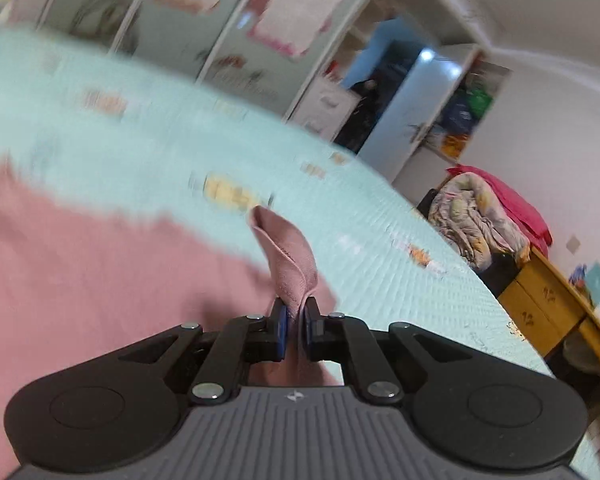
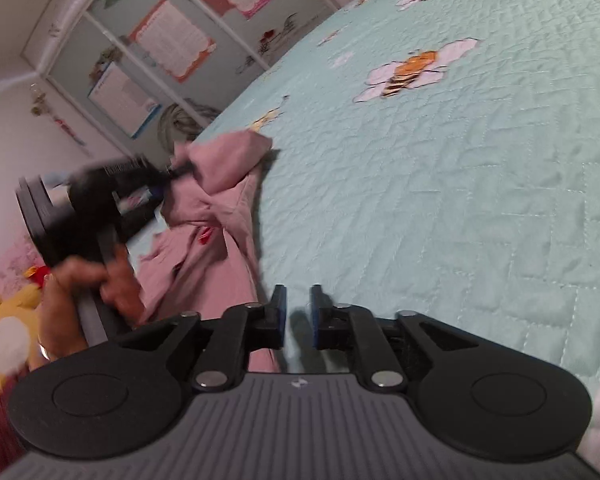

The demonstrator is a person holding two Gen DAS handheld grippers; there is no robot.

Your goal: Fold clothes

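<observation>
A pink garment [image 1: 80,264] lies spread on the mint quilted bedspread [image 1: 148,136]. My left gripper [image 1: 294,307] is shut on a folded corner of it, and the pinched fabric sticks up past the pads. In the right wrist view the same garment [image 2: 216,216] hangs bunched from the left gripper [image 2: 168,172], which a hand [image 2: 84,292] holds at the left. My right gripper [image 2: 299,295] stands open a little way over the bedspread [image 2: 460,184], just right of the garment's edge, with nothing between its pads.
A wall of glass-fronted cupboards [image 1: 236,40] with papers stuck on runs behind the bed. A wooden cabinet [image 1: 548,312] with a heap of bedding [image 1: 480,216] stands at the bed's right. A yellow plush toy [image 2: 0,320] lies at the lower left.
</observation>
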